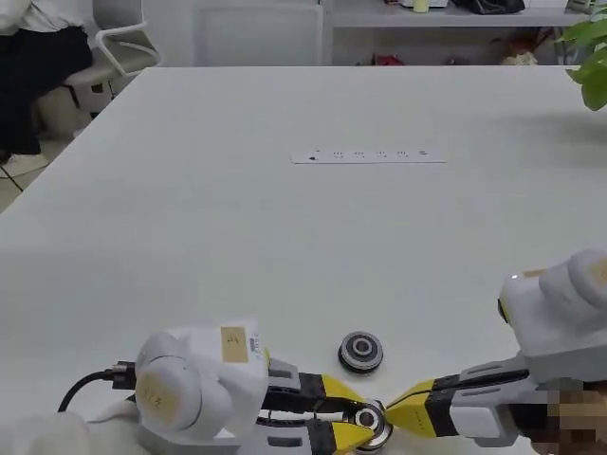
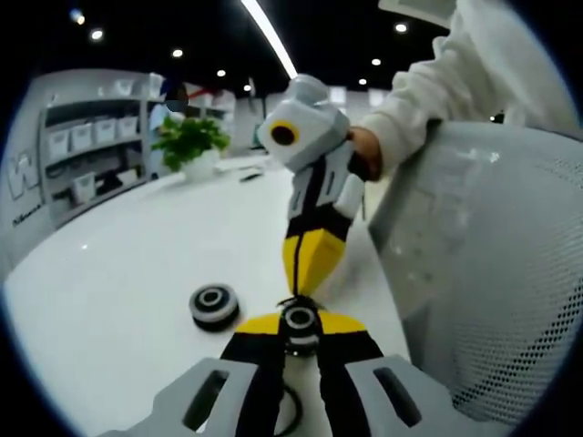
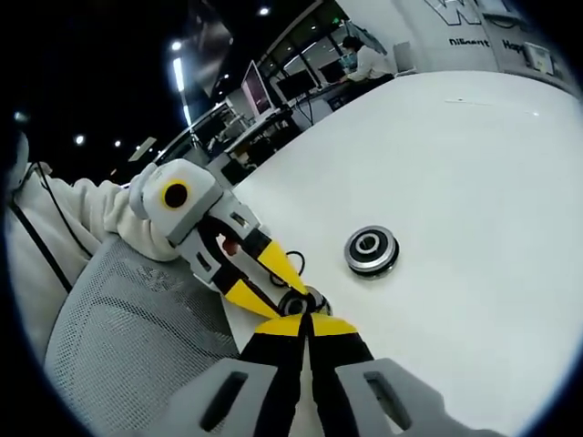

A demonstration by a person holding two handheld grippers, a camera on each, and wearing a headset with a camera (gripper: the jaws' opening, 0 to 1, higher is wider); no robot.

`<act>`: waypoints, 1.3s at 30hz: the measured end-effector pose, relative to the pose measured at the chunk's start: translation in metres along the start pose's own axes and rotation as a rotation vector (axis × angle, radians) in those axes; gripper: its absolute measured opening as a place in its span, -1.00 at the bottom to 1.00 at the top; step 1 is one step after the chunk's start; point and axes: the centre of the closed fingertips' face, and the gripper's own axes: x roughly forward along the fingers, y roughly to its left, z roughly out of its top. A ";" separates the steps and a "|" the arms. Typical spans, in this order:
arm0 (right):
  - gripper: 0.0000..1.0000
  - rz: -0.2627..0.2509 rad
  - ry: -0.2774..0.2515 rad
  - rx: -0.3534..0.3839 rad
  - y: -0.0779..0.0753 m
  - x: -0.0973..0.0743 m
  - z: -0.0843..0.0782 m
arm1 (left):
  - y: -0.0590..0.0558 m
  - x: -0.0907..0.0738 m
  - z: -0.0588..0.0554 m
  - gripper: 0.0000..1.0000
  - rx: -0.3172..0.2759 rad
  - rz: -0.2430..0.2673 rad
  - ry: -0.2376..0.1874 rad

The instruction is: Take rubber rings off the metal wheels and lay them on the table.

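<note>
A small metal wheel with a black rubber ring is held just above the white table at its near edge. My left gripper is shut on this wheel, one yellow jaw on each side. My right gripper comes in from the right with its jaws closed to a point. It pinches the rubber ring at the wheel's rim. A second wheel with its ring on lies flat on the table a little beyond, free of both grippers.
A white power strip lies mid-table. A grey mesh chair back is close behind the near table edge. A potted plant stands at the far right and an office chair at the far left.
</note>
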 end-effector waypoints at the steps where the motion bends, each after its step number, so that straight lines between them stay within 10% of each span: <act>1: -1.00 0.001 0.000 -0.001 0.000 0.000 0.000 | 0.000 0.000 0.000 -0.73 0.000 0.000 0.000; 39: -1.00 0.032 -0.013 -0.072 0.010 0.000 0.007 | 0.002 0.000 -0.001 -0.73 -0.014 0.002 -0.006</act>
